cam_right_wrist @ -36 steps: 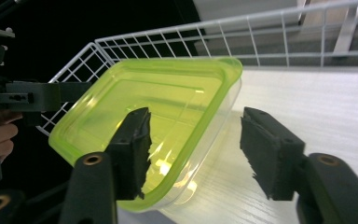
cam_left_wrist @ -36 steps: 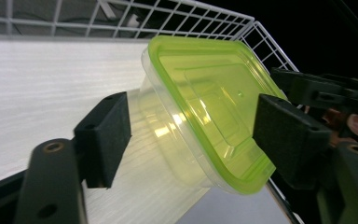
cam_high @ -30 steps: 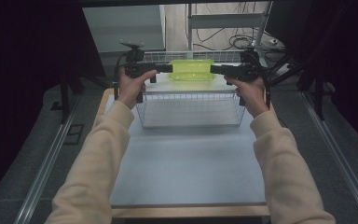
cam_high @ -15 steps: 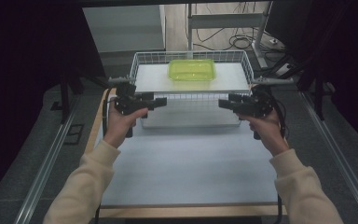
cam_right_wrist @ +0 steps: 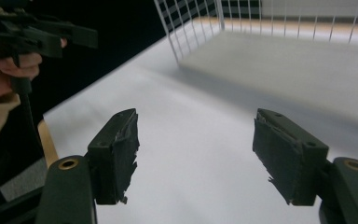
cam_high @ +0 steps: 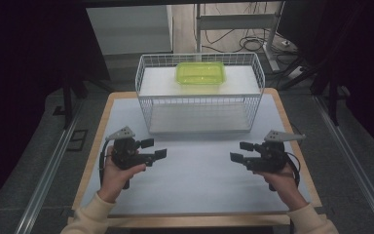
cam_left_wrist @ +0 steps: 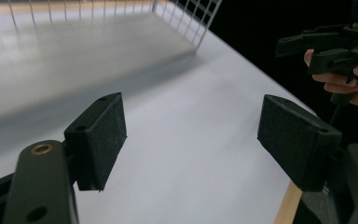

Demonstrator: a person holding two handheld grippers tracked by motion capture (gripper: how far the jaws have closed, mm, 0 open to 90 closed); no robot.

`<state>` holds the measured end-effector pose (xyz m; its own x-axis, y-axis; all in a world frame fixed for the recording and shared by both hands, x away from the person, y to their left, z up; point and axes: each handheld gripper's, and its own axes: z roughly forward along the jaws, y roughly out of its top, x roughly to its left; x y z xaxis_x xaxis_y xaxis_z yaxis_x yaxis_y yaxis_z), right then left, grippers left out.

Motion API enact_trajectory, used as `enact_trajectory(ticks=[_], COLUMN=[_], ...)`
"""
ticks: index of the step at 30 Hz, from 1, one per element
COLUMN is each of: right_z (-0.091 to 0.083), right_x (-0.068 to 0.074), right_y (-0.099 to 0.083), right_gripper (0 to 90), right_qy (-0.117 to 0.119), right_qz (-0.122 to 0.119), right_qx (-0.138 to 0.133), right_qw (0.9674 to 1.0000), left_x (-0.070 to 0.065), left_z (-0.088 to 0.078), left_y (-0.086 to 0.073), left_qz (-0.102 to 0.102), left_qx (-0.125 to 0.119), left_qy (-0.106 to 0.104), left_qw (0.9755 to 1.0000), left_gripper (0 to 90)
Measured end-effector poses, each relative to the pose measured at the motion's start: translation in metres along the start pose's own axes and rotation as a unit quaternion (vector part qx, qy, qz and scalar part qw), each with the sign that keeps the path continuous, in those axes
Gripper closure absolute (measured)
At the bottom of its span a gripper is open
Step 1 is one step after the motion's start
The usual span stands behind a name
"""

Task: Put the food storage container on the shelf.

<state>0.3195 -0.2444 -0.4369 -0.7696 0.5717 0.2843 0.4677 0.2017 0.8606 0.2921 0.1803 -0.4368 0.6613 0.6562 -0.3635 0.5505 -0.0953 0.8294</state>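
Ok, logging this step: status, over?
Left gripper and right gripper open, empty, above the table. Green container inside wire basket. Nothing between.

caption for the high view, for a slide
Both grippers, left and right, held open and empty above the white mat; green container sits in the wire basket.

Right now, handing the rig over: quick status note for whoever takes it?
Left hand-held gripper: open, empty, held low over the mat, pointing inward.
Right hand-held gripper: open, empty, opposite it, also pointing inward.
Green box: closed, on the raised white shelf inside the wire basket at the far end of the table.
Done: box looks placed in the basket; both grippers are clear of it.
Left: nothing evident; check that the box sits flat.
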Motion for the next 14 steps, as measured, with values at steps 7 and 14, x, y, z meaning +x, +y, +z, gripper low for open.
enact_trajectory(ticks=[7, 14], right_z=[0.003, -0.003], right_x=[0.003, 0.004], right_y=[-0.022, -0.019], right_gripper=[27.3, 17.9], right_qy=[-0.008, -0.018], right_qz=[-0.009, -0.023], right_qx=[0.020, -0.006], right_qw=[0.9997, 0.9996], left_x=[-0.001, 0.000], left_z=[0.006, 0.006], left_y=[-0.023, -0.030], left_qz=[0.015, 0.020], left_qx=[0.025, 0.031], left_qy=[0.020, 0.015], left_qw=[0.9994, 0.9992], left_gripper=[23.0, 23.0])
